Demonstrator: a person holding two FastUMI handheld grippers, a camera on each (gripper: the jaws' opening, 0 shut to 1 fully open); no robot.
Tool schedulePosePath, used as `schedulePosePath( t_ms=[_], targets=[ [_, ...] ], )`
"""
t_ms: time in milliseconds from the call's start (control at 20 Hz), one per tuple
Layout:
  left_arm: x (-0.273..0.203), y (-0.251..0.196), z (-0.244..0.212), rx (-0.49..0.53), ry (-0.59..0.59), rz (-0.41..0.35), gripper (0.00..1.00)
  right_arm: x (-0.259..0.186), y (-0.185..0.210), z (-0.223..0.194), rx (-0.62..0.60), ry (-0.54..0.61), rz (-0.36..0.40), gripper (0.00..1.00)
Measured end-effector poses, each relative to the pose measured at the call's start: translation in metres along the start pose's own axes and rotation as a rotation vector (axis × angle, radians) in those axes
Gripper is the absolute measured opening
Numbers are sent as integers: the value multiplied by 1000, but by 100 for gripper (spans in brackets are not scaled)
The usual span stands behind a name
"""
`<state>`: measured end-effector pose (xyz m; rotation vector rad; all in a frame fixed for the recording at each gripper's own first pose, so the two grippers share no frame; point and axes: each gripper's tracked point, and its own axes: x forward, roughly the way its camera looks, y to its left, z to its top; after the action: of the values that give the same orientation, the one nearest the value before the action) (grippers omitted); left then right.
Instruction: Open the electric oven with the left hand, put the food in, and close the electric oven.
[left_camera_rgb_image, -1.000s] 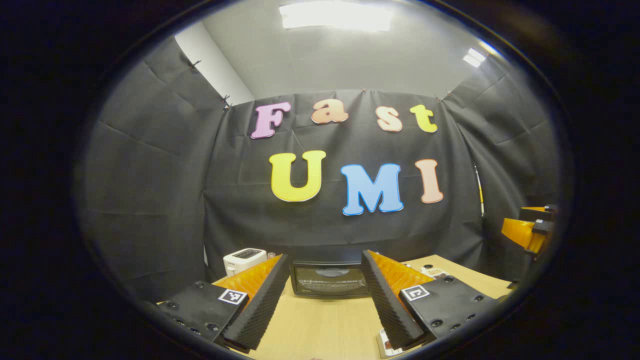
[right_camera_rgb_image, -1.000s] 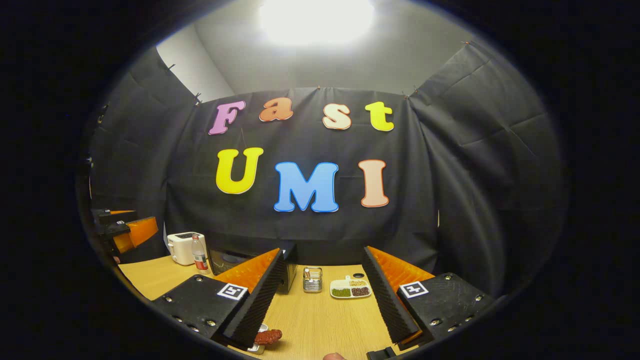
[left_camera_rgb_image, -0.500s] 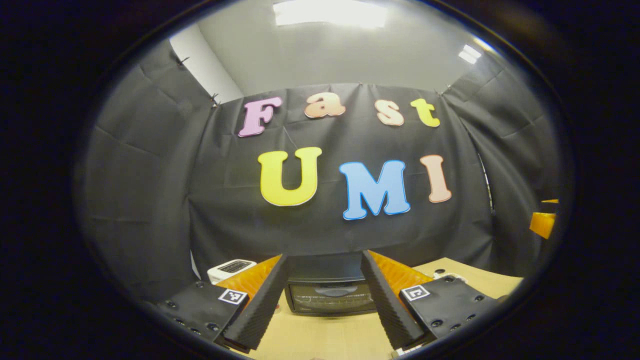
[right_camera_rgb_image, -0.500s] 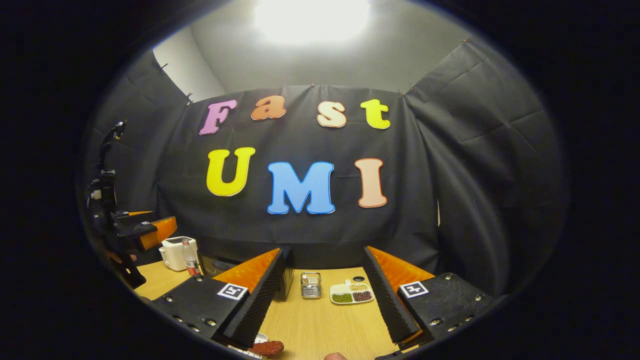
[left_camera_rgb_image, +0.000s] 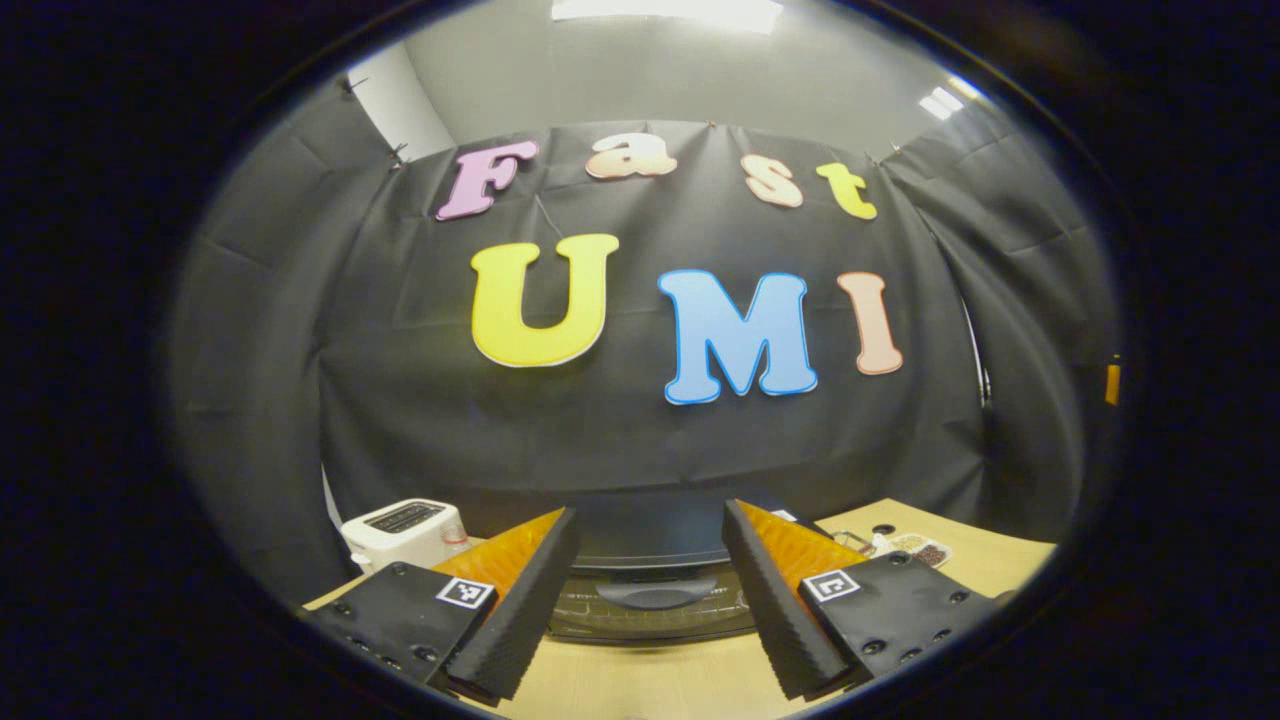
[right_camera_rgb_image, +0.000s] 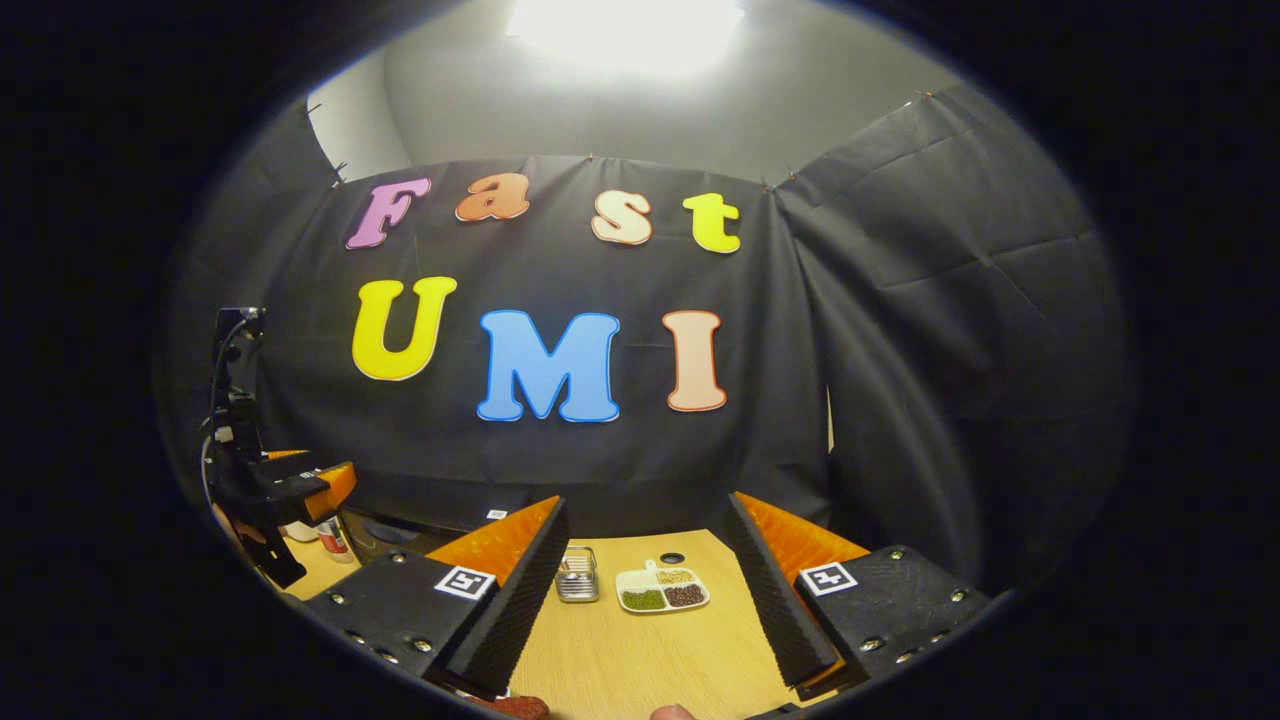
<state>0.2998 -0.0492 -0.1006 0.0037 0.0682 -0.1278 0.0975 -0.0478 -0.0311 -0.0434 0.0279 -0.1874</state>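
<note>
Left gripper view: left hand-held gripper open, fingers spread before the closed oven on the tabletop, toaster far left; right gripper view: right hand-held gripper open and empty, divided dish ahead, reddish food, probably sausage, at near edge.

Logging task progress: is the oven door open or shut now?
Shut. The oven door stands upright with its handle at the top, between the open left claw fingers, untouched.

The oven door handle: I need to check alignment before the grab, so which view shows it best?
The left gripper view: the oven door handle sits centred between its open fingers. The right gripper view shows a dark corner of the oven, no handle.
</note>
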Motion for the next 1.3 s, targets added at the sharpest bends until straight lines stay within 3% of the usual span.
schedulePosePath(
  t_ms=[250, 300, 350, 450, 500, 550, 600, 1000, 1300],
  targets=[
    [50, -4, -43, -2, 59, -36, 100, 0, -12, -6, -26, 28, -87, 95],
    [58, -4, -49, 7, 67, -41, 91, -1, -14, -9, -29, 36, -101, 95],
    [67, -6, -58, 16, 78, -45, 96, -1, -16, -10, -33, 43, -115, 95],
    [82, -8, -75, 23, 104, -50, 97, -4, -20, -12, -39, 55, -139, 95],
    [88, -9, -82, 25, 116, -52, 91, -5, -22, -13, -43, 58, -149, 95],
    [94, -9, -89, 28, 126, -50, 100, -6, -24, -12, -49, 59, -159, 95],
    [99, -8, -94, 31, 131, -47, 100, -8, -25, -12, -55, 61, -167, 95],
    [104, -10, -123, 59, 157, -29, 100, -23, -36, -11, -72, 72, -194, 95],
    [92, -11, -128, 39, 172, -12, 91, -24, -35, -8, -67, 64, -176, 95]
  ],
)
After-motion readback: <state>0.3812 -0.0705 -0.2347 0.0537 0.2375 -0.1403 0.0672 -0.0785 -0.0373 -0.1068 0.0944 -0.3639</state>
